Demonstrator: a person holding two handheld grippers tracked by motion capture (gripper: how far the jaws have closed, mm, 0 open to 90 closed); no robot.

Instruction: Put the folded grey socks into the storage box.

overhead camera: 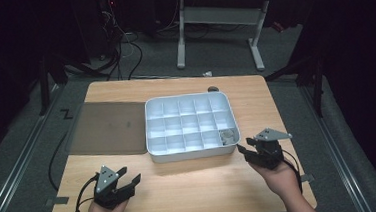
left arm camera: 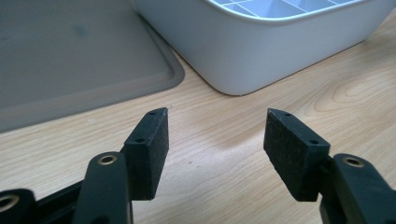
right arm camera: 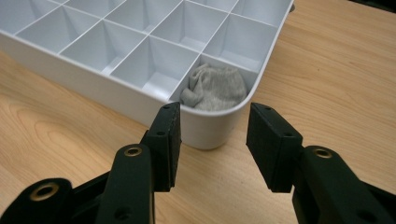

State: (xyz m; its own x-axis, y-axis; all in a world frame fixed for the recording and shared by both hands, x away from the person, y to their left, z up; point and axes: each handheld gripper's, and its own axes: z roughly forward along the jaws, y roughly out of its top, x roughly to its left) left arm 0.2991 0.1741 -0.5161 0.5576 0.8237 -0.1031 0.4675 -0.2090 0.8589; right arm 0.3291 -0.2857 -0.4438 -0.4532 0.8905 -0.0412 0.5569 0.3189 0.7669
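**Okay — sock wad handling, near-right cell of the organiser**

Going left to right across the worktop (overhead camera: pixel 191 186):

- Left claw (left arm camera: pixel 217 135) sits near the near-left corner, jaws spread wide, nothing between them. It points at the seam where the grey lid (overhead camera: pixel 108 127) meets the white tray (overhead camera: pixel 153 138).
- Lid lies flat on the left half, just beside the tray's left wall. Thin sheet with a raised lip; looks light and a bit flexy, probably slippery on top.
- Tray sits mid-worktop, a grid of open cells. Rigid moulded plastic, smooth walls, likely light enough to skate if nudged.
- Grey sock (right arm camera: pixel 215 87) is balled up in the tray's near-right corner cell, filling most of it and sitting below the rim. Soft, light, compressible, not fragile; fabric should grip the pads well.
- Right claw (right arm camera: pixel 212 140) is near the near-right corner, jaws well apart and empty, straddling that tray corner from outside.

Grab advice: come from above, pinch the top fold in the middle. Avoid the cell walls; they'd block the pads.
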